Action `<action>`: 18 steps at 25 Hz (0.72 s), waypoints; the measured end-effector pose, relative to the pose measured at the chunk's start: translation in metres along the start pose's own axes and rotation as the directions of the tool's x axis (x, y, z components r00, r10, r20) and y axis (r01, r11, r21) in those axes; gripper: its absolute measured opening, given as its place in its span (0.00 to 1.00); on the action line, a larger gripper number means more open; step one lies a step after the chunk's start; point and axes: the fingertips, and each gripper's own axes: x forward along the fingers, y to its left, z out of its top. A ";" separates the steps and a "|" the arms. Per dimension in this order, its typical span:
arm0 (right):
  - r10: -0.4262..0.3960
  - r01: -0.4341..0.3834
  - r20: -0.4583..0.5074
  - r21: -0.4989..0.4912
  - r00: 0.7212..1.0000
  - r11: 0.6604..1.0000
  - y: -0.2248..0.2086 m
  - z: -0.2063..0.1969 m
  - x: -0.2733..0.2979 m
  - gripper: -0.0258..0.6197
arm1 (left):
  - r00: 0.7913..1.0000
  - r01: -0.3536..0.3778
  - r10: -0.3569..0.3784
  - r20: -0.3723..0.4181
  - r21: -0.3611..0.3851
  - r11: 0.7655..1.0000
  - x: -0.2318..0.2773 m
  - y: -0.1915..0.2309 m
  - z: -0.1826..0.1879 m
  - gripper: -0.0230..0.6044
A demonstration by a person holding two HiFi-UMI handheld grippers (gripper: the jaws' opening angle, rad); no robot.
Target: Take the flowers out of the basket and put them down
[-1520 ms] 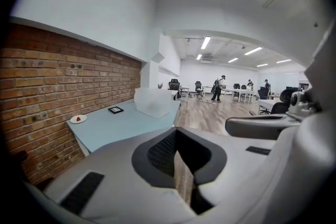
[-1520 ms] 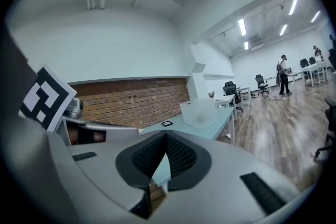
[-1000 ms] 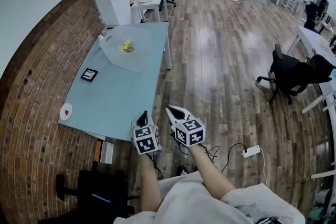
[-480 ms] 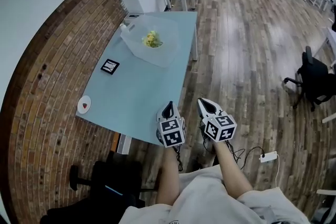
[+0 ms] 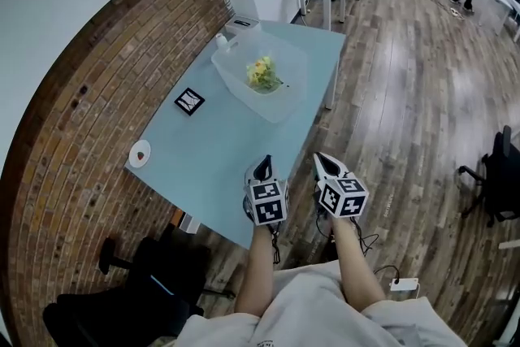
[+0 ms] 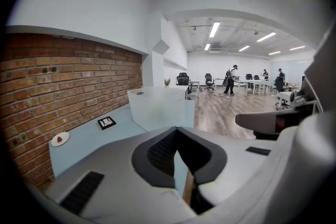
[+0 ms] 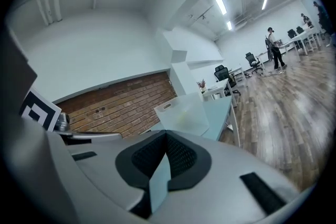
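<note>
Reaching out looks like the step in hand: left claw (image 5: 262, 168) and right claw (image 5: 323, 162) hover closed and empty at the tabletop's (image 5: 213, 162) near edge, well apart from the flowers (image 5: 262, 73) inside the translucent basket (image 5: 280, 108). The next move calls for opening one claw over the stems.

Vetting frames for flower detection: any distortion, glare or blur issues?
Head view: fisheye bends the table and brick wall; flowers sharp but small; glare on the floor. Left gripper view: black vignette, frosted basket hides the flowers. Right gripper view: tilted, flowers a faint yellow smudge through the basket wall.
</note>
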 end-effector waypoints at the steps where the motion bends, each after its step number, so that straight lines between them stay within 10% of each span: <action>1: 0.016 -0.016 -0.001 -0.005 1.000 1.000 -0.004 0.008 0.007 0.07 | 1.000 -0.007 0.007 -0.007 -0.002 1.000 0.007 -0.002 0.004 0.07; 18: 0.044 -0.045 -0.010 -0.037 0.999 0.998 -0.169 0.093 0.045 0.07 | 1.000 -0.022 0.023 0.012 -0.041 0.999 0.140 -0.099 0.060 0.07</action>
